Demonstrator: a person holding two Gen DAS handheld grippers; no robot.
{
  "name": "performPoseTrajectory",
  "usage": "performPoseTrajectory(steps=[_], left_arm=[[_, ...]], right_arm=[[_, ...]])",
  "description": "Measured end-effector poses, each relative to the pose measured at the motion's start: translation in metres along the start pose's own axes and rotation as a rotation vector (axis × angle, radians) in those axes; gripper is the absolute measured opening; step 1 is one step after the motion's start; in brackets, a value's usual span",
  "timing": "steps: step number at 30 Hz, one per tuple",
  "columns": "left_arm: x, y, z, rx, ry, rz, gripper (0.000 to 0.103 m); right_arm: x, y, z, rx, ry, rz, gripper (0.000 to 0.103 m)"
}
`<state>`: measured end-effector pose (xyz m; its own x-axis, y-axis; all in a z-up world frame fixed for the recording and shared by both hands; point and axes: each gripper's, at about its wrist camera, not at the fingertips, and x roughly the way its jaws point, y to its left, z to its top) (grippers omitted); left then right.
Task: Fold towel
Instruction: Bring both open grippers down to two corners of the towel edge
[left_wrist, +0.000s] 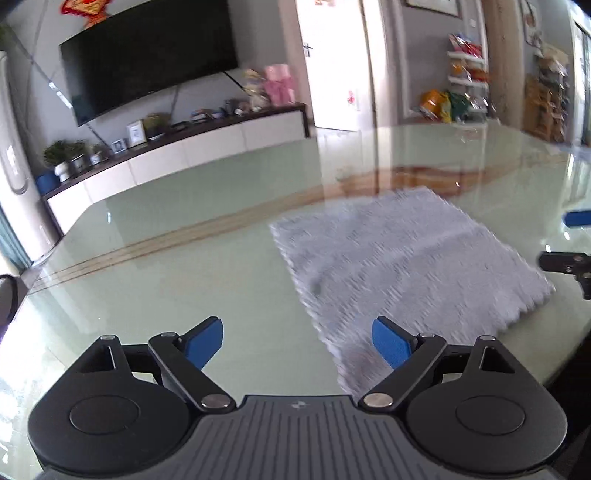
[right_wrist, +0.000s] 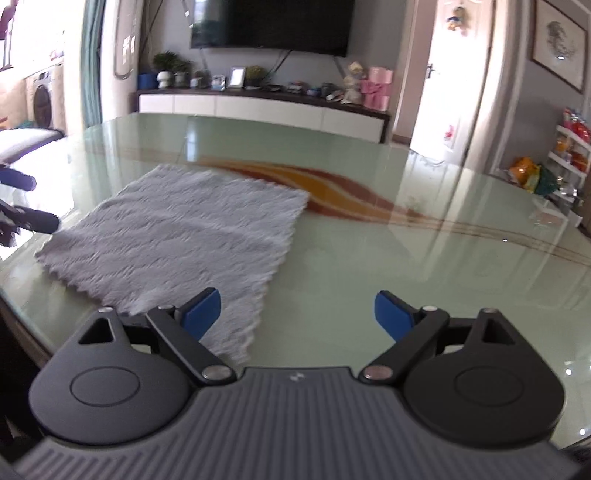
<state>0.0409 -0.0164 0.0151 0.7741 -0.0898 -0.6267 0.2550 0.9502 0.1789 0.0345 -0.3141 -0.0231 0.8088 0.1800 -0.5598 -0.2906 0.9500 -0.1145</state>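
A pale grey fluffy towel lies spread flat on the glass table near its front edge, blurred in the left wrist view. My left gripper hovers open and holds nothing, its right pad over the towel's near left corner. In the right wrist view the towel sits to the left. My right gripper is open and holds nothing, with its left pad above the towel's near right corner. The other gripper shows at each frame's edge: the right gripper and the left gripper.
The green glass table has an orange and brown swirl beyond the towel. Behind it stand a TV, a low white cabinet with plants and ornaments, a door, and a snack rack at the right.
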Motion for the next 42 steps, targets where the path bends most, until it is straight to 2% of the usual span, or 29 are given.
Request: performPoseTrajectory(steps=[3, 8, 13, 16, 20, 24, 30, 33, 36, 42], left_arm=[[0.009, -0.007, -0.009, 0.042, 0.055, 0.013, 0.090], [0.010, 0.010, -0.016, -0.016, 0.069, 0.036, 0.094], [0.004, 0.015, -0.015, -0.020, 0.067, 0.043, 0.090], [0.001, 0.012, -0.011, -0.012, 0.045, 0.046, 0.090], [0.007, 0.010, -0.012, 0.009, 0.073, 0.095, 0.092], [0.002, 0.018, -0.013, -0.005, 0.091, 0.132, 0.091], [-0.007, 0.030, -0.002, -0.094, 0.049, 0.110, 0.091], [0.007, 0.023, 0.007, -0.079, 0.053, 0.108, 0.091], [0.021, 0.015, 0.004, -0.051, 0.094, 0.116, 0.092], [0.019, 0.021, -0.004, -0.075, 0.095, 0.113, 0.094]], right_arm=[[0.001, 0.003, -0.004, -0.015, 0.025, -0.006, 0.094], [-0.004, -0.005, -0.004, 0.015, 0.013, -0.023, 0.095], [-0.008, -0.013, -0.003, 0.044, 0.002, -0.041, 0.095], [-0.007, -0.004, 0.001, 0.038, -0.015, -0.011, 0.095], [-0.001, 0.011, 0.002, -0.015, 0.003, -0.006, 0.095], [0.000, 0.002, -0.004, -0.024, 0.027, -0.047, 0.095], [0.002, -0.012, 0.004, 0.026, 0.002, -0.055, 0.095], [0.012, -0.003, 0.013, 0.006, -0.013, -0.050, 0.095], [0.027, 0.005, 0.018, 0.005, 0.006, -0.053, 0.095], [0.035, -0.004, 0.018, 0.032, 0.040, -0.084, 0.097]])
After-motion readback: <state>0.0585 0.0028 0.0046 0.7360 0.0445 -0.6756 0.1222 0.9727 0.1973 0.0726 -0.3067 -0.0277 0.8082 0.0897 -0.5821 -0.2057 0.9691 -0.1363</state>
